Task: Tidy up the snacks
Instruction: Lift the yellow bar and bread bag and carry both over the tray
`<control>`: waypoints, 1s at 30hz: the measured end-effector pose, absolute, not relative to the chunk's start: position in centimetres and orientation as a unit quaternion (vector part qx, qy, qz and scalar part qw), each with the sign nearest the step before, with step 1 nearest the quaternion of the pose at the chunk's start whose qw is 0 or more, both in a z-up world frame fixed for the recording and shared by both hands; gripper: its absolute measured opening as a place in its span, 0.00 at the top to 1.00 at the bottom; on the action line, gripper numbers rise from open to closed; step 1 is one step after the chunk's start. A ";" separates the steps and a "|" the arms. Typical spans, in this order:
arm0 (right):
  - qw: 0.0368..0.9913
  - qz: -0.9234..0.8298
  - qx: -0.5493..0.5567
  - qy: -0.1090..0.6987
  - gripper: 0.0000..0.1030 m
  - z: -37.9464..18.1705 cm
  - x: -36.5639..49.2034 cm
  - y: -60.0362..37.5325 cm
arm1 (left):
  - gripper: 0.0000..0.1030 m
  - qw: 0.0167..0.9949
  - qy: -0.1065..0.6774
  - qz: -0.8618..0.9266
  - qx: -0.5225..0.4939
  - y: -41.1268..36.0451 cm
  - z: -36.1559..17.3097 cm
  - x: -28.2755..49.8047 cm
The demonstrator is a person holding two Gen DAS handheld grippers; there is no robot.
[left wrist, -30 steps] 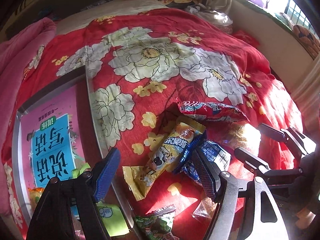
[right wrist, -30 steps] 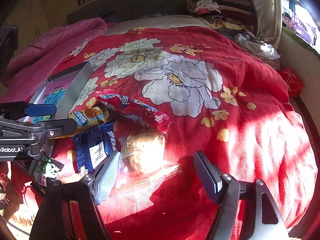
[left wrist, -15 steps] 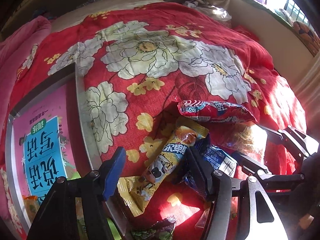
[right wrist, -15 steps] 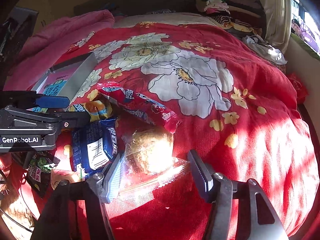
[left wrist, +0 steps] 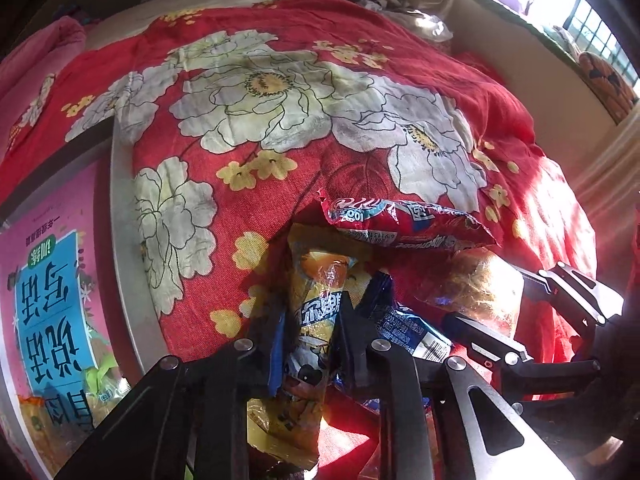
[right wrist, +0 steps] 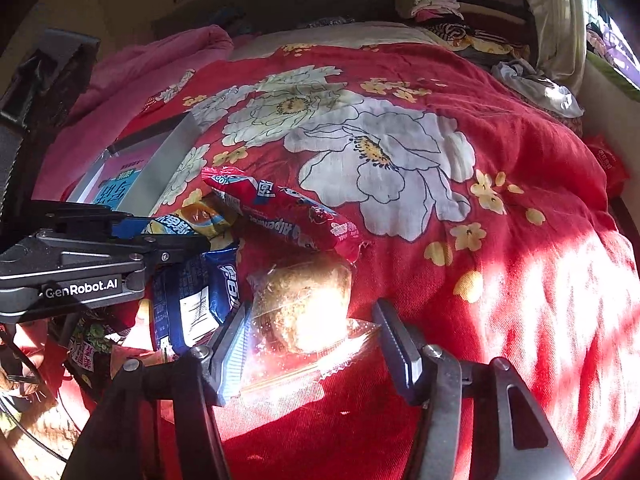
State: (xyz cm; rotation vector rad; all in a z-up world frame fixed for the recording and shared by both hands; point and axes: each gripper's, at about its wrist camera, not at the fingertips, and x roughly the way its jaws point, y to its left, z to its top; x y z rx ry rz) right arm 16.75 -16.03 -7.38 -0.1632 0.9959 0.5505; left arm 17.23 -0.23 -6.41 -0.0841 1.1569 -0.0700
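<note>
Grey tray (left wrist: 120, 216): pink booklet (left wrist: 48, 280) | green packet (left wrist: 102, 378) | orange packet (left wrist: 30, 410)

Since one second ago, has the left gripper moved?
Yes. The left gripper has come forward and down toward the yellow snack packet, judged against the grey tray rim, and its jaws have just been closing onto that packet.

snack pile sits on the bedspread (left wrist: 280, 152), tray (left wrist: 124, 264) just left of it with a booklet (left wrist: 48, 304) inside. long candy pack (left wrist: 404, 226) lies across the far side of the pile. yellow snack pack (left wrist: 316, 320) runs toward the camera, blue packet (right wrist: 188, 304) just right of it, clear-wrapped bun (right wrist: 308, 304) further right, in front of the candy pack.
</note>
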 end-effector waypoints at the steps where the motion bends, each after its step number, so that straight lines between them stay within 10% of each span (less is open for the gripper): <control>1: 0.838 0.263 -0.073 0.472 0.44 -7.3 16.7 -16.1 | 0.82 0.836 0.546 -0.033 -0.042 -0.1 -6.4 17.1; 30: 0.837 0.326 0.011 0.439 0.44 -4.0 14.6 -17.3 | 0.85 0.859 0.497 -0.015 -0.124 4.0 -1.3 11.3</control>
